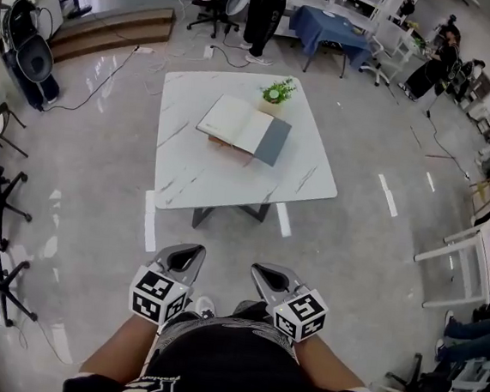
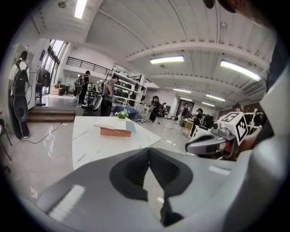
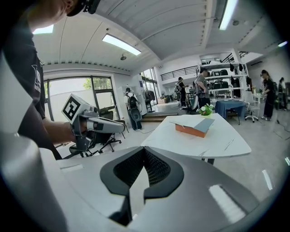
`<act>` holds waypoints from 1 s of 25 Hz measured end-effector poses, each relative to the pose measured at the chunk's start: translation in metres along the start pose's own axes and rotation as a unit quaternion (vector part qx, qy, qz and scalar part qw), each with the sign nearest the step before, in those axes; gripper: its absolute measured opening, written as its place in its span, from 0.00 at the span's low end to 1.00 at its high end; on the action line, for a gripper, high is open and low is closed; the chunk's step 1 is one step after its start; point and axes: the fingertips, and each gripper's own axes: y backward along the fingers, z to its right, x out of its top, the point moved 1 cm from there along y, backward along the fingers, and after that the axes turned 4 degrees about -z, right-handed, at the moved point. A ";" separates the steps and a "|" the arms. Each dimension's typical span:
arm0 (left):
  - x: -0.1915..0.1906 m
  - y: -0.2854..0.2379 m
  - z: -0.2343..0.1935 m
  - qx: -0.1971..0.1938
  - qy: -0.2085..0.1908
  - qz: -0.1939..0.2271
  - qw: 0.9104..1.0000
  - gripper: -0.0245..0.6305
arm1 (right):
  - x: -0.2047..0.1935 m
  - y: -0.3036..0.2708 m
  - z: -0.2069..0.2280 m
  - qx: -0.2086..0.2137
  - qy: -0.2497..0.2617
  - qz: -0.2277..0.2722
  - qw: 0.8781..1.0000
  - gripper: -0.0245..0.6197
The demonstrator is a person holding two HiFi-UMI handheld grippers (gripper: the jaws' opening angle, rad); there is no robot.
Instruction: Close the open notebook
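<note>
Standing well back from the white marbled table (image 1: pixel 186 185), I hold my left gripper (image 1: pixel 190 250) and right gripper (image 1: pixel 259 270) pressed together, empty. The notebook (image 1: pixel 243 128) lies open toward the far side, beside a small plant (image 1: pixel 278 91). Its flat grey right cover looks light and stiff; I'd lift its outer edge.

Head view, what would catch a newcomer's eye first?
The open notebook lies on a reddish block in the middle of the white table, a small potted plant just behind it. At the bottom, the left gripper and right gripper point toward it, both shut and empty, short of the table.
</note>
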 end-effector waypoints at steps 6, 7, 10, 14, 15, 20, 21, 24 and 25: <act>-0.001 -0.005 -0.008 -0.006 0.001 -0.006 1.000 0.13 | 0.010 -0.009 0.007 -0.004 -0.006 0.001 1.000 0.04; 0.001 -0.005 -0.010 -0.006 0.002 -0.006 1.000 0.13 | 0.011 -0.011 0.007 -0.003 -0.007 0.001 1.000 0.04; 0.006 -0.006 -0.016 -0.001 0.003 -0.003 1.000 0.13 | 0.013 -0.016 0.011 0.002 -0.010 -0.001 1.000 0.04; 0.010 -0.013 -0.024 0.005 0.004 -0.003 1.000 0.13 | 0.020 -0.026 0.023 0.003 -0.013 0.005 1.000 0.04; 0.010 -0.015 -0.026 0.007 0.004 -0.004 1.000 0.13 | 0.022 -0.029 0.026 0.004 -0.013 0.008 1.000 0.04; 0.021 -0.035 -0.036 0.013 0.004 -0.009 1.000 0.13 | 0.033 -0.045 0.048 0.014 -0.011 0.012 1.000 0.04; 0.025 -0.040 -0.039 0.015 0.004 -0.011 1.000 0.13 | 0.036 -0.049 0.054 0.016 -0.011 0.011 1.000 0.04; 0.040 -0.058 -0.048 0.018 0.004 -0.013 1.000 0.13 | 0.049 -0.060 0.074 0.019 -0.010 0.013 1.000 0.04; 0.046 -0.064 -0.052 0.018 0.004 -0.014 1.000 0.13 | 0.054 -0.064 0.081 0.020 -0.009 0.015 1.000 0.04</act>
